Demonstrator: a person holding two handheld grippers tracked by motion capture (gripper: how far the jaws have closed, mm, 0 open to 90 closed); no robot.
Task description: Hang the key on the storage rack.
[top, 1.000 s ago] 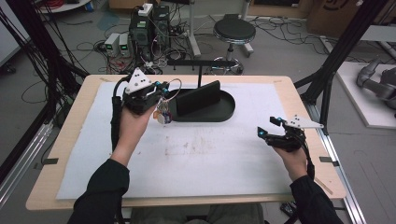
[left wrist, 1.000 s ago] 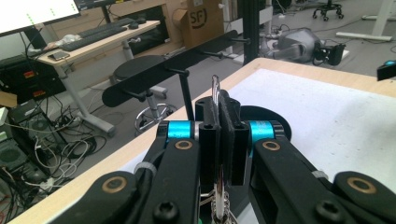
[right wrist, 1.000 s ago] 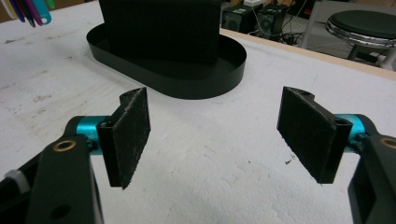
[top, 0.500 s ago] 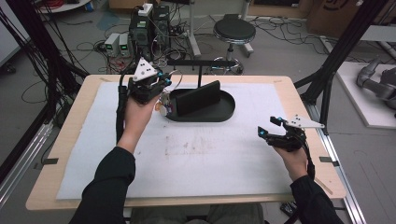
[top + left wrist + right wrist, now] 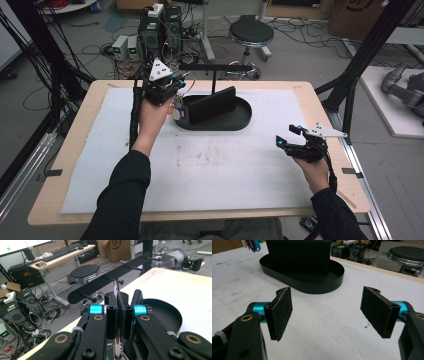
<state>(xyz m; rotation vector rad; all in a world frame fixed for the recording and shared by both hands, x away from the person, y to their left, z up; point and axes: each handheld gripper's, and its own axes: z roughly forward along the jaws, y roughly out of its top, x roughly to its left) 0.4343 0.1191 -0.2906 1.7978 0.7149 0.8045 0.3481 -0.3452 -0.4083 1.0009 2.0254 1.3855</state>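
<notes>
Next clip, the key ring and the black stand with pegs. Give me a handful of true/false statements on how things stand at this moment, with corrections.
1. The left gripper is shut on a metal key ring. True.
2. The right gripper holds the black tray. False: its jaws stand open with nothing between them, over the white mat.
3. The key ring already hangs from a peg of the black bar. False: it is clamped in the left gripper, just short of a peg.
4. An upright black panel stands in the oval black tray. True.
5. The right gripper rests near the tray's left end. False: it is toward the table's right edge.
</notes>
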